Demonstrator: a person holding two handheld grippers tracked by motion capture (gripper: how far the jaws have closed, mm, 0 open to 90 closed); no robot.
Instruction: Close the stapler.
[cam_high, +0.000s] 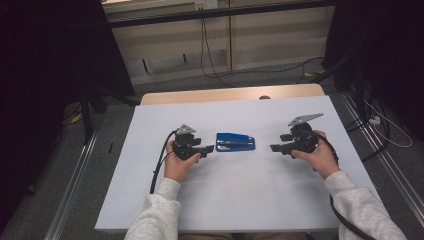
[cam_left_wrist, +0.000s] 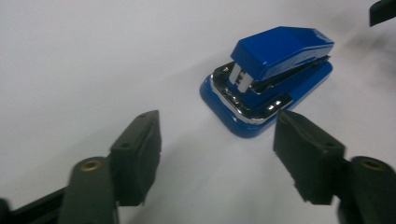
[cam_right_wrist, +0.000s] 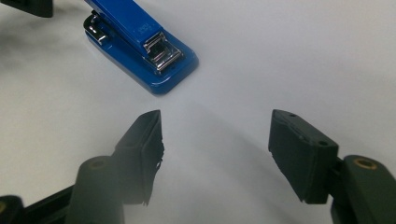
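While I hold both tools low over the white table (cam_high: 150, 200), the blue stapler (cam_high: 235, 141) lies flat between them, near the middle of the table. My left hand-held gripper (cam_high: 209, 148) sits just beside the stapler's left end, jaws apart, nothing between them; in the left gripper view the stapler (cam_left_wrist: 268, 79) lies just ahead of the gap (cam_left_wrist: 217, 140), a little to its right, untouched. My right hand-held gripper (cam_high: 274, 148) points at the stapler's other end from a short way off, jaws apart and empty too. In the right gripper view the stapler (cam_right_wrist: 140, 44) lies ahead, off to the upper left of the jaws (cam_right_wrist: 216, 140).
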